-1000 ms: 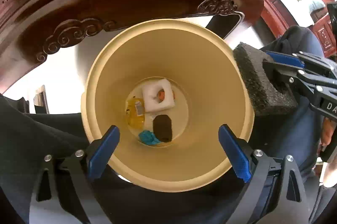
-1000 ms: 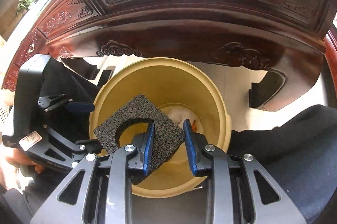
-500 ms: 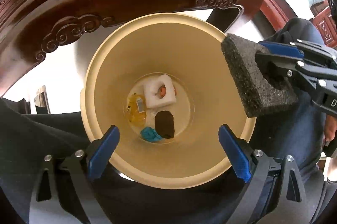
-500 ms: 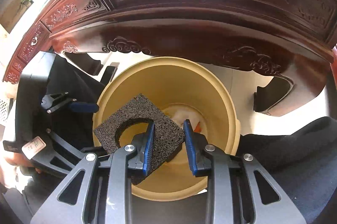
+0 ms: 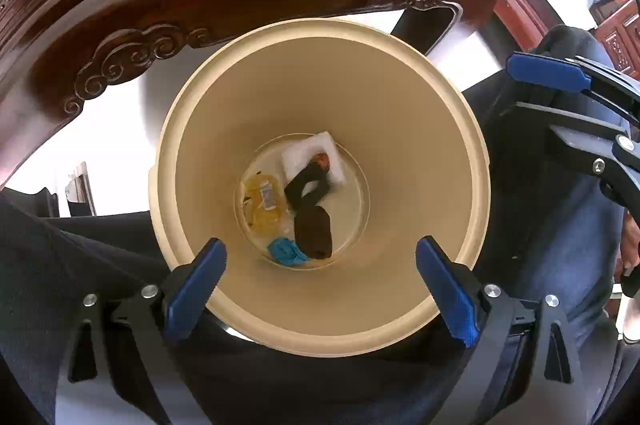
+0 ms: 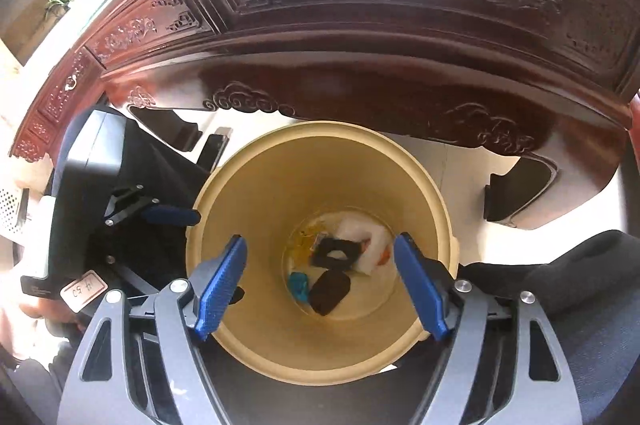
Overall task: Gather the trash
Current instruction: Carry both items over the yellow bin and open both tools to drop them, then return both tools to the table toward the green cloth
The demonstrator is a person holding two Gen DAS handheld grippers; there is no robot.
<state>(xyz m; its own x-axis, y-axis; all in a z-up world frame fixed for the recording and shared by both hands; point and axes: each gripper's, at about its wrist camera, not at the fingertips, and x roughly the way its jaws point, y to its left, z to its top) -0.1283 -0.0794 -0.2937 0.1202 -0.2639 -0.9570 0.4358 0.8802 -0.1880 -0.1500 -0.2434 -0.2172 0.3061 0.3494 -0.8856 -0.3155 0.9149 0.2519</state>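
Dropped from the right gripper (image 6: 320,283), the black foam piece (image 6: 335,254) now lies in the yellow bin (image 6: 256,225) on white foam (image 6: 374,239). Both the right and left gripper (image 5: 318,291) jaws are spread, empty, above the rim.

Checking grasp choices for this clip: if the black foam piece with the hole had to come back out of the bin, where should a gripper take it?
Probably by its upper bar, straight down from above. The black foam piece lies tilted on the white foam block at the bottom of the bin, so its hole leaves room for one finger.
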